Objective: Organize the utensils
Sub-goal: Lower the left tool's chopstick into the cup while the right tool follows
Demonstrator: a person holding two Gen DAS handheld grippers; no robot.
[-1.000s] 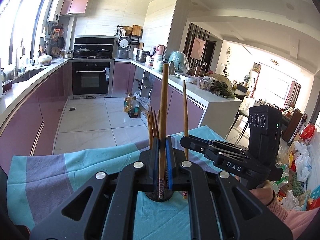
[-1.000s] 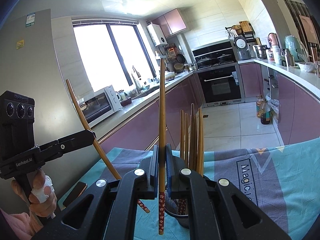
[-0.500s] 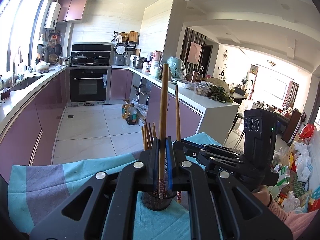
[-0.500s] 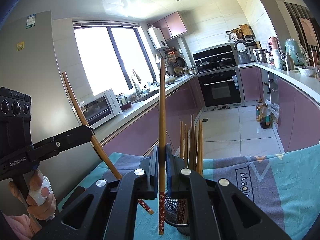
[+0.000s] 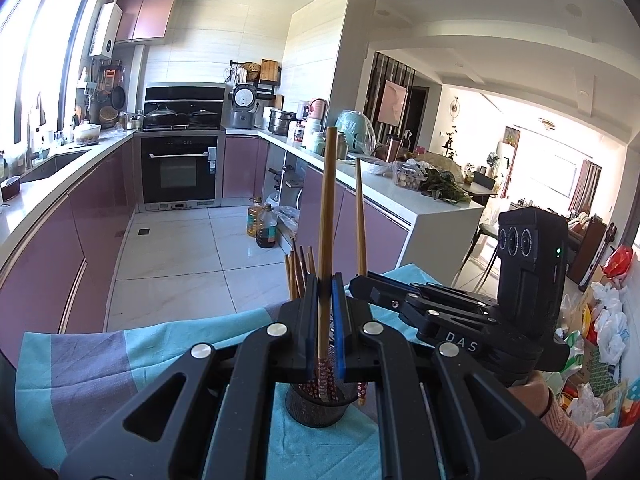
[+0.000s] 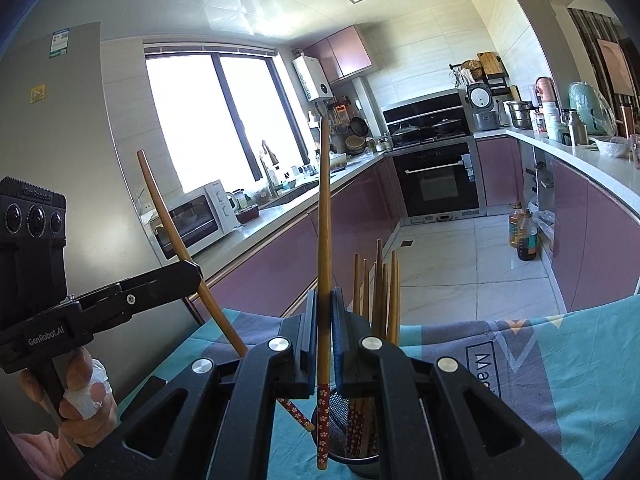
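My left gripper (image 5: 325, 320) is shut on a wooden chopstick (image 5: 326, 216) held upright, its patterned lower end at the rim of the dark mesh holder (image 5: 320, 408). My right gripper (image 6: 323, 344) is shut on another wooden chopstick (image 6: 323, 240), upright, its patterned tip hanging just in front of the holder (image 6: 352, 452). Several chopsticks (image 6: 378, 284) stand in the holder. The right gripper (image 5: 362, 280) shows in the left wrist view with its chopstick (image 5: 360, 216). The left gripper (image 6: 192, 270) shows in the right wrist view with its slanted chopstick (image 6: 172, 224).
The holder stands on a teal and grey cloth (image 5: 80, 360) over the table, also in the right wrist view (image 6: 560, 360). Beyond are the kitchen floor (image 5: 180, 248), purple cabinets (image 5: 48, 264) and a white counter (image 5: 400, 196). A fridge (image 6: 52, 128) stands at left.
Both grippers with their chopsticks have risen a little and drawn closer over the holder; the left chopstick's lower end now sits at the holder's rim.
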